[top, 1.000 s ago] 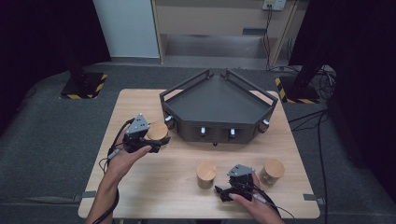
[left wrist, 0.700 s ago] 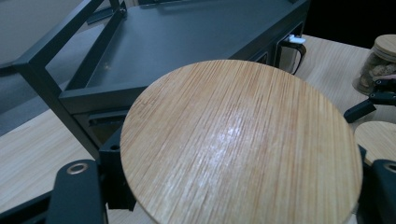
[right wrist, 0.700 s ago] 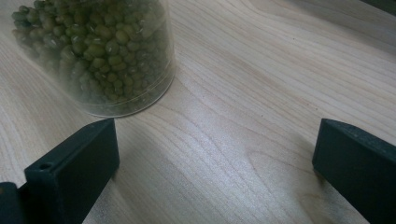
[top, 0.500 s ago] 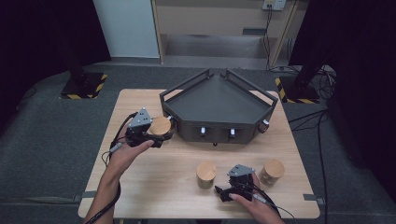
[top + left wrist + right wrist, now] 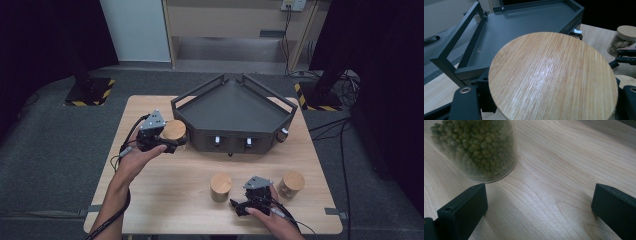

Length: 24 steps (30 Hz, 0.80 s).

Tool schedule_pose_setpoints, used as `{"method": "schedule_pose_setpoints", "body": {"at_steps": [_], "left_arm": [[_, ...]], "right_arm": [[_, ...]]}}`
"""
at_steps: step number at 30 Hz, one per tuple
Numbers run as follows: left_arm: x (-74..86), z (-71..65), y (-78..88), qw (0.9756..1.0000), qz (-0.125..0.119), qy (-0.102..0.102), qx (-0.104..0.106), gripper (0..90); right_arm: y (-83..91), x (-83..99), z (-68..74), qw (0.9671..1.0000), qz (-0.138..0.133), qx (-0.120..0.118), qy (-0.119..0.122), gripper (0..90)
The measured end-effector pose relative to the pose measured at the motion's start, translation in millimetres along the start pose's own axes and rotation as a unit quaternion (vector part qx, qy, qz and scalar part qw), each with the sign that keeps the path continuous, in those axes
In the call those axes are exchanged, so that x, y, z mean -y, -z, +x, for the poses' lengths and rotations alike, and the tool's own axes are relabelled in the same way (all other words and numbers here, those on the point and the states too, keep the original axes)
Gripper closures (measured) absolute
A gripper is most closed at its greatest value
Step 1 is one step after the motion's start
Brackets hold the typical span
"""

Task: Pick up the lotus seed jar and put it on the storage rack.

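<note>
My left gripper [image 5: 172,142] is shut on a jar with a round bamboo lid [image 5: 175,130] and holds it off the table beside the left front corner of the dark tray [image 5: 232,107]. In the left gripper view the lid [image 5: 551,77] sits between the black fingers [image 5: 464,105], with the tray floor [image 5: 524,27] just beyond. My right gripper [image 5: 237,207] rests low near the table's front edge, jaws wide open with bare wood between them. A clear jar of green beans [image 5: 474,147] stands just ahead of its left jaw, apart from it.
The green bean jar [image 5: 220,186] and a second bamboo-lidded jar [image 5: 291,183] with brown contents stand on the wooden table [image 5: 165,200] in front of the tray. The tray has raised rails and two small knobs [image 5: 217,141] on its front wall.
My left gripper has lifted the jar and carried it away from the person, closer to the tray's left front corner. The right gripper has stayed put.
</note>
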<state>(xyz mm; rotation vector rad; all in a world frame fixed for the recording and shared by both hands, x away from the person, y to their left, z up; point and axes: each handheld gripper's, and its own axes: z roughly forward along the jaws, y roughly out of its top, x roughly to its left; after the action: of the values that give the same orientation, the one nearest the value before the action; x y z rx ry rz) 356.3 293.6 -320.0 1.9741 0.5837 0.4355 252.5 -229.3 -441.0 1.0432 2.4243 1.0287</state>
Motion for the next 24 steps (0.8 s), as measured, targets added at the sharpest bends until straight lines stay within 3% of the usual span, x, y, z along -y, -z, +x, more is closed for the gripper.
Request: {"method": "schedule_pose_setpoints", "body": {"at_steps": [12,24], "left_arm": [[-15.3,5.5,-3.0,0.9999,-0.001,-0.012,0.011,24.3],[-18.7,10.1,-7.2,0.9998,-0.010,-0.006,0.018,24.3]], "right_arm": [[0.0,0.0,0.0,1.0000,0.000,0.000,0.000,0.6],[0.0,0.1,0.0,1.0000,0.000,0.000,0.000,0.6]]}}
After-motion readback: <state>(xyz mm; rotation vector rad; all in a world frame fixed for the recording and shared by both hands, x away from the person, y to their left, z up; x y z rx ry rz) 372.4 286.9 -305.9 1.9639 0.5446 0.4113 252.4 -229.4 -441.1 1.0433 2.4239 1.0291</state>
